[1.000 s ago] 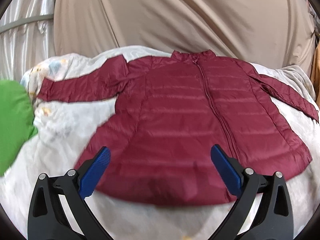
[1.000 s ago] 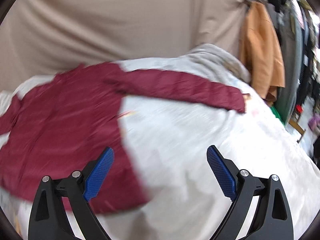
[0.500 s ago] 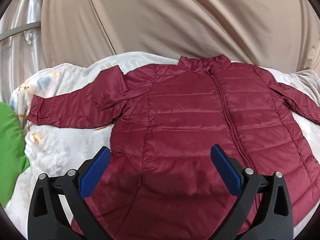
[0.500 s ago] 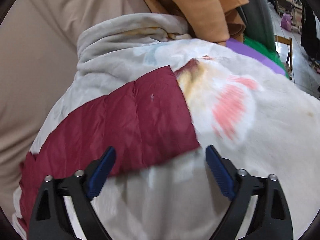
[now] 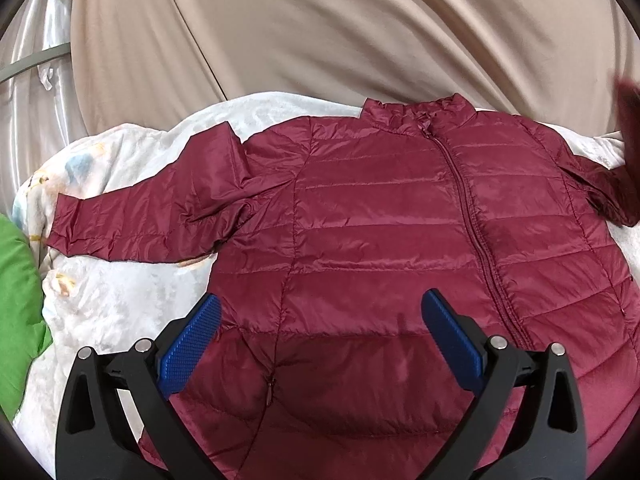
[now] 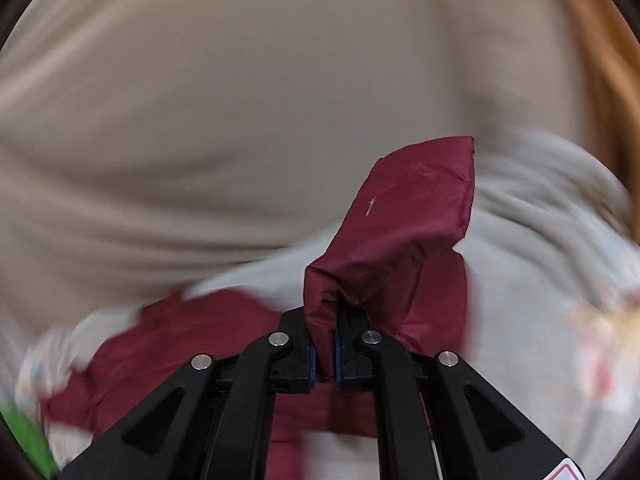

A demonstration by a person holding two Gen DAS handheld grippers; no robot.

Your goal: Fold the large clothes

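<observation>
A maroon puffer jacket [image 5: 400,240] lies front up and zipped on a white floral blanket [image 5: 120,300]. Its left sleeve [image 5: 140,220] stretches out to the left. My left gripper [image 5: 320,320] is open and empty, hovering over the jacket's lower hem. My right gripper [image 6: 325,352] is shut on the cuff of the jacket's right sleeve [image 6: 400,232] and holds it lifted off the blanket; the raised sleeve shows blurred at the right edge of the left wrist view [image 5: 628,152].
A beige curtain [image 5: 360,32] hangs behind the bed. A green item [image 5: 16,312] lies at the left edge of the blanket. An orange garment [image 6: 612,80] hangs at the far right. Silvery fabric [image 5: 28,48] hangs at the far left.
My right gripper has closed on the right sleeve cuff and lifted it, swinging left. My left gripper has moved slightly closer over the jacket and stays open.
</observation>
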